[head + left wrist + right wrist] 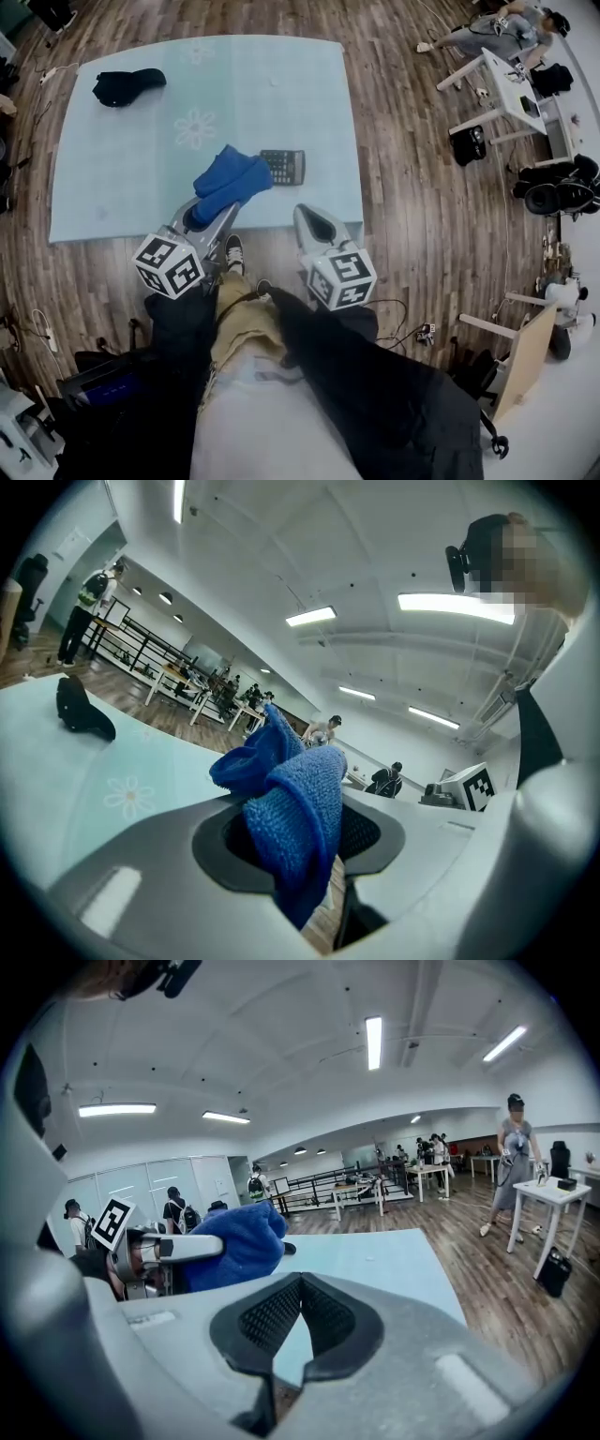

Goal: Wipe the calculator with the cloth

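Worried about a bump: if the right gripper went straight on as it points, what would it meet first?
Probably the calculator on the mat; the right gripper, jaws shut and empty, aims at it, though height is unclear.

Blue cloth (232, 178), dark grey calculator (284, 167), pale aqua daisy-print mat (281, 84), black cap (127, 85)

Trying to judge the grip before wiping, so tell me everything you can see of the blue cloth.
The blue cloth is bright blue, nubby terry-like fabric, bunched into soft folds. The left gripper is shut on it, with most of the cloth bulging out past the jaws and a short end trailing behind them. In the head view it sits over the pale mat, its edge beside the calculator. Whether the two touch cannot be told.
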### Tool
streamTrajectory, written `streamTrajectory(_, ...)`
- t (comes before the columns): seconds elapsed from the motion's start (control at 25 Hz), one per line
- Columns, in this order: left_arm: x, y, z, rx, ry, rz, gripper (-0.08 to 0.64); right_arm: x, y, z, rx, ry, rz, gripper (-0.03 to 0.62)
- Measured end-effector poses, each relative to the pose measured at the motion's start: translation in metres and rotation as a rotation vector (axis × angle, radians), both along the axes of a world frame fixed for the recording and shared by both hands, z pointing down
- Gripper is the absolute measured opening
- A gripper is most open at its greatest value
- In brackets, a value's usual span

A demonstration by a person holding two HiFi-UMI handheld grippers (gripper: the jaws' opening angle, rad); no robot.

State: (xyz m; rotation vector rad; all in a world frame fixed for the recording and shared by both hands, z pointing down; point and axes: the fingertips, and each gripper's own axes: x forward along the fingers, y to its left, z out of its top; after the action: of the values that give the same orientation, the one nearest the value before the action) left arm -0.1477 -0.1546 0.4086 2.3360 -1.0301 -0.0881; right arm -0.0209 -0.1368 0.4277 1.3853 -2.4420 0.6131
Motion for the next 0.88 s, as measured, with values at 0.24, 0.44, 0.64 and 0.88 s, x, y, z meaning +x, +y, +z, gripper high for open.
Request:
streamTrajectory(0.24, -0.007, -0.050, 0.034, -0.071, -0.023, 0.062, 0.149, -0.013, -0.035, 0.018, -0.074, 0.014, 0.056, -0.002)
streamTrajectory(0.44, 0.000, -0.064, 0.071, -0.173, -0.064, 0.069, 0.149, 0.000, -0.041, 0.042, -0.160, 0.028, 0.100, -0.002)
streamTrajectory(0.64, 0.014, -0.091, 0.109, -0.215, -0.116, 0.013, 0.149, 0.017, -0.069, 0.067, -0.202, 0.018, 0.079, -0.002)
streamTrajectory(0.88, 0.010, -0.099, 0.158, -0.305, -0.243, -0.159, 0.147, 0.030, -0.092, 0.100, -0.283, 0.041, -0.031, -0.002)
